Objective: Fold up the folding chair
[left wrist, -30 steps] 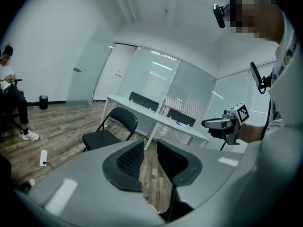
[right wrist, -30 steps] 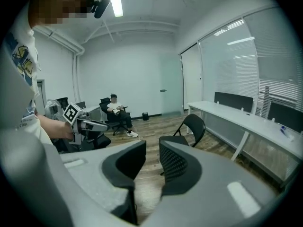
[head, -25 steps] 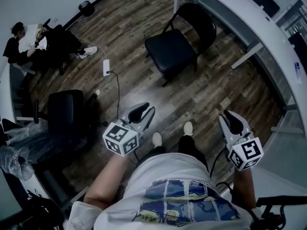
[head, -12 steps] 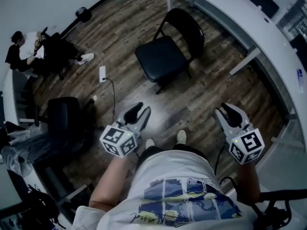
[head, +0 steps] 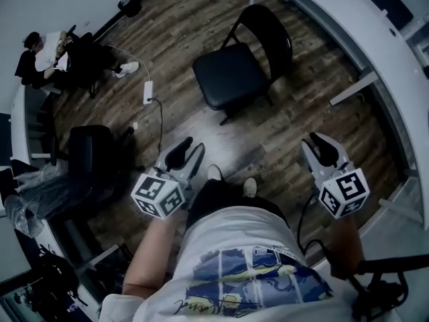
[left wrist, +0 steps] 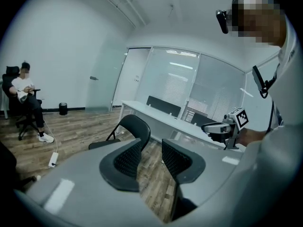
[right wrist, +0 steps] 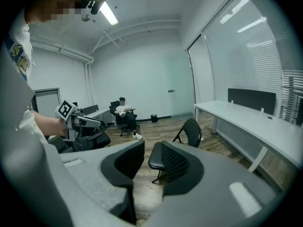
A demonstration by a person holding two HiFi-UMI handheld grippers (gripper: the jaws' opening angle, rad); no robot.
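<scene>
The black folding chair [head: 236, 72] stands unfolded on the wood floor ahead of me, with its backrest toward the long desk. In the left gripper view the folding chair [left wrist: 134, 129] shows beyond the jaws, and the folding chair [right wrist: 189, 130] also shows in the right gripper view. My left gripper [head: 185, 154] and right gripper [head: 322, 147] hang in the air short of the chair, touching nothing. Both are open, their jaws have just been opening, and nothing is between them. The left gripper [left wrist: 151, 161] and right gripper [right wrist: 152, 163] each show a bare gap.
A black office chair [head: 90, 156] stands at the left. A person [head: 39, 54] sits farther back by the wall. A white power strip [head: 148, 92] and its cable lie on the floor. A long white desk [head: 348, 19] curves along the right, and a small bin [head: 129, 5] stands by the far wall.
The person holding the grippers has taken a step, and both grippers have travelled along over the floor. The left gripper's jaws look slightly wider. The chair stands as before.
</scene>
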